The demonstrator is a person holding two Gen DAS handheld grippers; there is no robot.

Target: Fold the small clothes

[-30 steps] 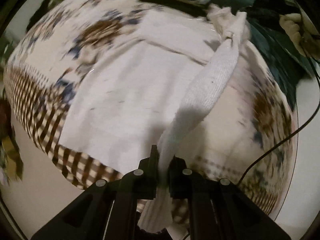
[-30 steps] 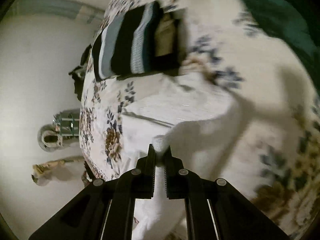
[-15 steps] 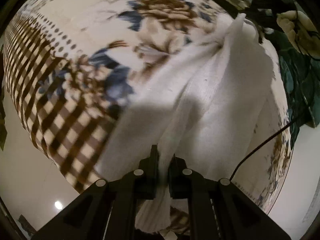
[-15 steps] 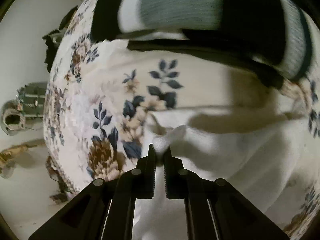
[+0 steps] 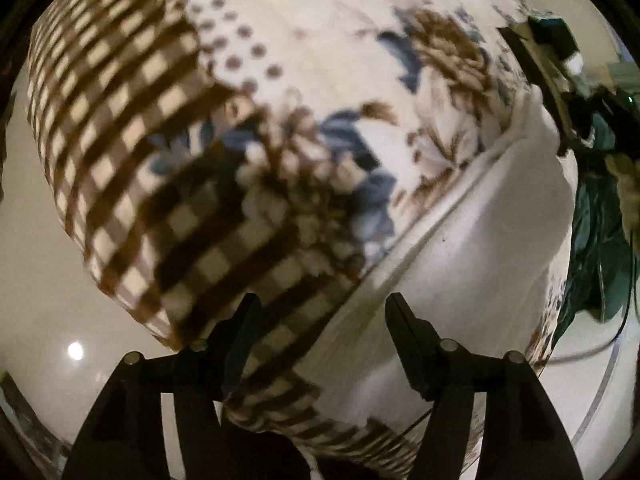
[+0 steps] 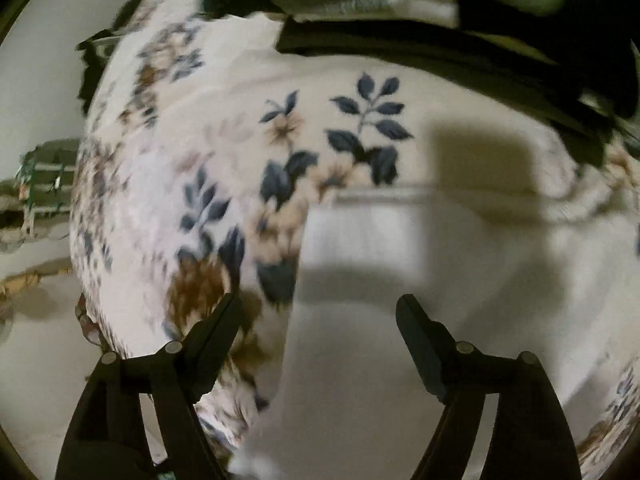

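Both our grippers, left (image 5: 320,336) and right (image 6: 320,336), have just spread their fingers (nothing pinched) above the white garment (image 5: 480,248) lying on the floral bedspread (image 6: 224,128).

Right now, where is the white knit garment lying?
The white knit garment lies flat on the floral blanket, lower right in the left wrist view beside the brown checked border, and lower centre-right in the right wrist view.

Bed covered by a cream bedspread (image 5: 320,40) with brown and blue flowers; brown check border at its left edge. Pale glossy floor (image 5: 40,280) beside the bed, one bright lamp reflection (image 5: 75,350) on it. Dark green leafy fabric (image 5: 592,240) far right. Black cable (image 5: 616,332) trails over the floor there.
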